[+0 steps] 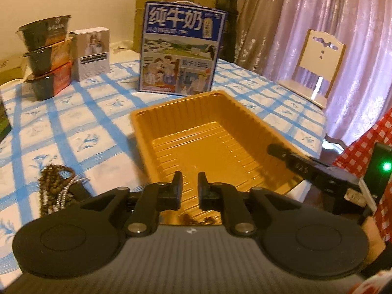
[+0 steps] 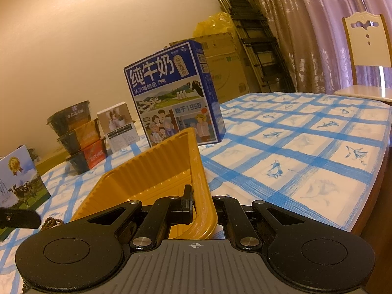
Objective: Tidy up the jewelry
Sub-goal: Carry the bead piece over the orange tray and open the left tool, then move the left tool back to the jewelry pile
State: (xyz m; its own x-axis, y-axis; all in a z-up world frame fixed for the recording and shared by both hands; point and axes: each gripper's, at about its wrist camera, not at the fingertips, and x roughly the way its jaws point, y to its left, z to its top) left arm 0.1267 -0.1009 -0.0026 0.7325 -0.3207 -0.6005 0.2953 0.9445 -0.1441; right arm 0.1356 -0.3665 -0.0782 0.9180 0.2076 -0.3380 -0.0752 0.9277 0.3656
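A gold ribbed plastic tray (image 1: 213, 132) sits on the blue-checked tablecloth. My right gripper (image 2: 199, 204) is shut on the tray's near right rim (image 2: 204, 196); it also shows at the right in the left wrist view (image 1: 294, 158). My left gripper (image 1: 189, 180) hovers over the tray's near edge, its jaws a small gap apart and holding nothing. A heap of brown bead strands with a silvery chain (image 1: 57, 188) lies on the cloth left of the left gripper. Some brown beads (image 1: 196, 219) show at the tray's near end, under the left gripper. Beads (image 2: 50, 221) also show at the lower left of the right wrist view.
A blue milk carton box (image 1: 181, 49) stands behind the tray. Three stacked noodle bowls (image 1: 46, 56) and a small white box (image 1: 91, 52) stand at the back left. A white chair (image 1: 316, 66) stands at the table's right edge. A cow-print card (image 2: 19, 178) stands left.
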